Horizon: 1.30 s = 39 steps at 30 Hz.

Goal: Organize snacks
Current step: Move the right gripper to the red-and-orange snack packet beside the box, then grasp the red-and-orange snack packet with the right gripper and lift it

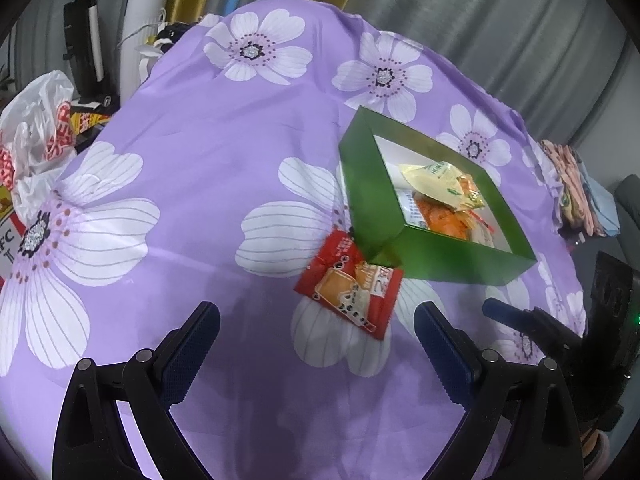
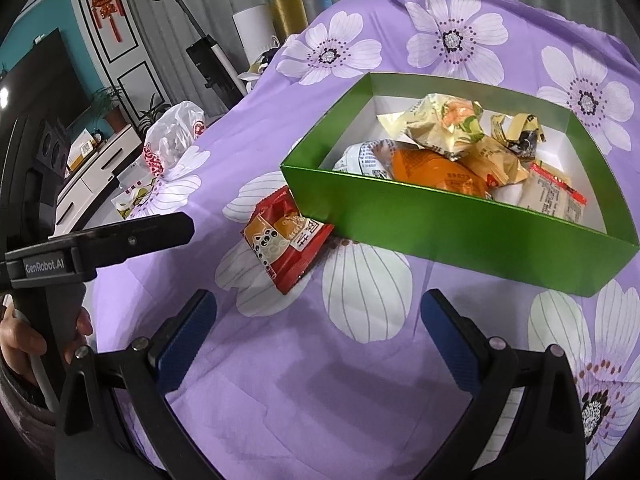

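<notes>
The left tool (image 1: 316, 332) and right tool (image 2: 318, 322) are both spread wide and hold nothing. The red snack pack (image 1: 348, 284) lies on the purple flowered cloth (image 1: 224, 168), touching the green box (image 1: 460, 258) corner. A grab could push the pack under the box, or bunch up the cloth.

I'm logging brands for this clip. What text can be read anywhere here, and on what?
"GenRobot.AI": on the left tool, seen from the right wrist.
"FC": on a box edge beside the white plastic bag; cut off.
Red snack packet: large characters, too blurred to read.
Packets in the green box: print too small.
</notes>
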Each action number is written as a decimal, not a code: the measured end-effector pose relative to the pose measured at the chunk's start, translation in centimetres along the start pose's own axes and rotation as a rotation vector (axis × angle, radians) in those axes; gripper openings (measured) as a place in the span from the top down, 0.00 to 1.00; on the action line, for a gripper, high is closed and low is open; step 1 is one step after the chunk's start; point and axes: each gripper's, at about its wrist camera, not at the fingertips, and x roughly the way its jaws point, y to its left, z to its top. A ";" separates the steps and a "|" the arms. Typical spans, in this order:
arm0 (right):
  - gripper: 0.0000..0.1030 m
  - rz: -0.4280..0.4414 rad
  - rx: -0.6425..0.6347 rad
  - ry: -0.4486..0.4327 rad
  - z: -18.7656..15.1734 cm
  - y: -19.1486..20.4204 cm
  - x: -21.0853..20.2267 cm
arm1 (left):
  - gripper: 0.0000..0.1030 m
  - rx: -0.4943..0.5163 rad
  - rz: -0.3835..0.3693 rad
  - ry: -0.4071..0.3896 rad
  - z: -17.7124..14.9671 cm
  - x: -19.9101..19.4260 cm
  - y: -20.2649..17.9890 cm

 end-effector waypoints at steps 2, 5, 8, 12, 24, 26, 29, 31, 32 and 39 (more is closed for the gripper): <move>0.00 0.009 -0.002 0.001 0.1 0.1 0.4 | 0.05 -0.002 0.001 0.002 0.2 0.3 0.3; 0.00 0.012 -0.016 0.008 0.3 0.4 1.1 | 0.05 0.000 0.001 0.010 0.4 1.0 0.4; 0.01 0.016 -0.027 0.011 0.6 0.6 2.0 | 0.05 0.024 0.000 0.021 0.8 1.8 0.0; 0.06 0.034 -0.031 0.023 0.7 0.9 3.1 | 0.05 0.067 -0.016 0.043 1.1 3.0 -0.8; 0.23 0.070 -0.060 0.056 1.5 1.3 5.6 | 0.05 0.101 -0.058 0.084 1.8 5.9 -1.8; 0.25 0.068 -0.074 0.059 1.6 1.5 5.9 | 0.05 0.103 -0.057 0.081 2.0 6.1 -1.8; 0.33 0.075 -0.094 0.072 1.7 1.7 6.5 | 0.15 0.095 -0.067 0.088 2.1 6.4 -1.6; 0.34 0.077 -0.098 0.079 1.6 1.7 6.8 | 0.22 0.087 -0.068 0.107 2.0 6.8 -1.4; 0.34 0.078 -0.096 0.080 1.7 1.7 6.9 | 0.23 0.088 -0.068 0.112 2.0 6.9 -1.3; 0.43 0.074 -0.106 0.082 2.0 1.6 7.1 | 0.43 0.085 -0.100 0.129 1.9 7.3 -1.1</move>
